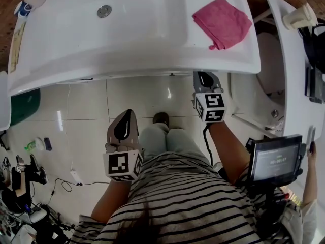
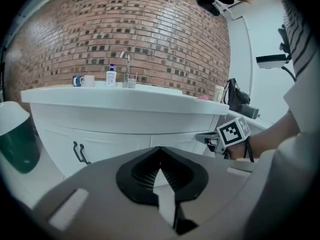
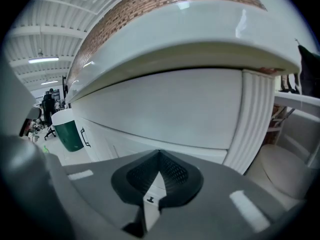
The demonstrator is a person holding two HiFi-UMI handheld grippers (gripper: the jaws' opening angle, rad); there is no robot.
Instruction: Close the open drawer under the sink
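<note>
Well, at lower left my left gripper [image 1: 126, 117] hangs, jaws together, empty — centre right, my right gripper [image 1: 204, 78], likewise closed on nothing, points at the white drawer [image 3: 165, 109] front just ahead, under the sink [image 1: 152, 39] across the top.

Just ahead of the right gripper [image 3: 159, 156] the drawer front [image 3: 170, 109] is smooth white with a soft satin sheen; the post [image 3: 256, 119] to its right is ribbed. The basin top [image 1: 132, 34] above both grippers is glossy white, its drain [image 1: 104, 11] bright metal. The pink cloth [image 1: 222, 22] beyond the right gripper looks soft and matt. Far past the left gripper [image 2: 160, 151] are a rough matt brick wall [image 2: 150, 39] and a shiny metal tap [image 2: 127, 64]. The floor tiles [image 1: 137, 95] beneath gleam. Both grippers are matt grey plastic with black ribbed pads [image 2: 142, 171]
</note>
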